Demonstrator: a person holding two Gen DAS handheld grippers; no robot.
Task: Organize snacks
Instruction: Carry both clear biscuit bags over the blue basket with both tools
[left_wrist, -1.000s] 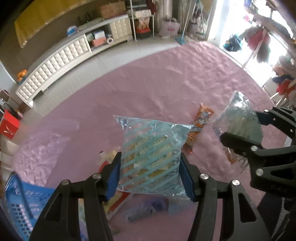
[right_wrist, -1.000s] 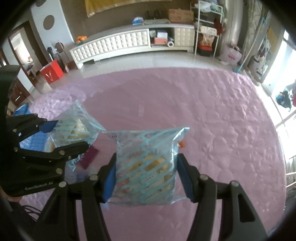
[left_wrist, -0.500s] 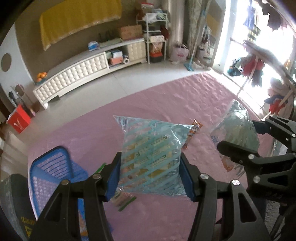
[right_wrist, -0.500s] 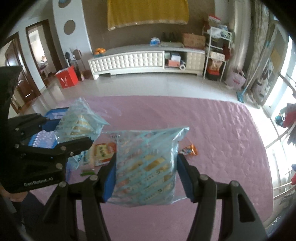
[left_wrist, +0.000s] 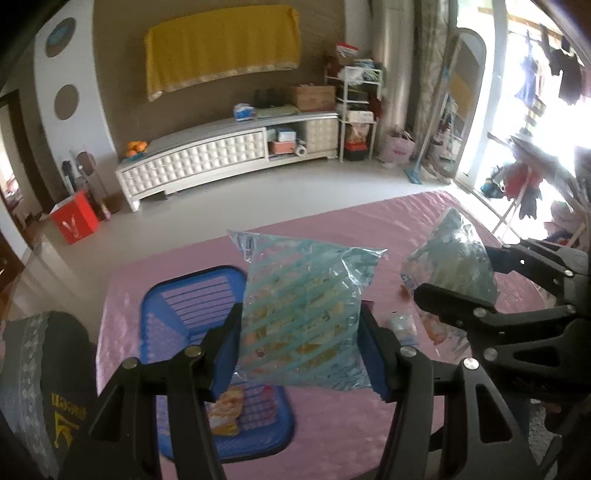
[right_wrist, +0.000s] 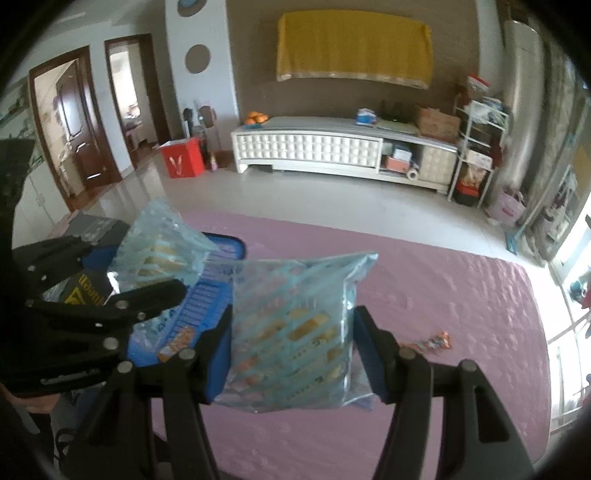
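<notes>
My left gripper (left_wrist: 301, 345) is shut on a clear snack bag with light-blue stripes (left_wrist: 303, 314), held in the air over a blue slatted basket (left_wrist: 177, 314) on the pink quilted surface. An orange snack packet (left_wrist: 223, 410) lies in the basket. My right gripper (right_wrist: 291, 350) is shut on a second striped snack bag (right_wrist: 291, 325), to the right of the basket (right_wrist: 218, 291). In the left wrist view the right gripper (left_wrist: 458, 273) shows at the right edge with its bag (left_wrist: 452, 254). In the right wrist view the left gripper (right_wrist: 129, 266) and its bag (right_wrist: 162, 247) are at the left.
An orange wrapper (right_wrist: 430, 343) lies on the pink surface (right_wrist: 443, 295) to the right. A few small packets (left_wrist: 402, 326) lie between the grippers. A dark box with yellow print (left_wrist: 48, 387) stands left of the basket. Beyond the surface's far edge is tiled floor and a white cabinet (left_wrist: 221, 155).
Both grippers have risen with their bags and swung left, so the blue basket now lies under the left bag. More of the room shows. The grips are unchanged.
</notes>
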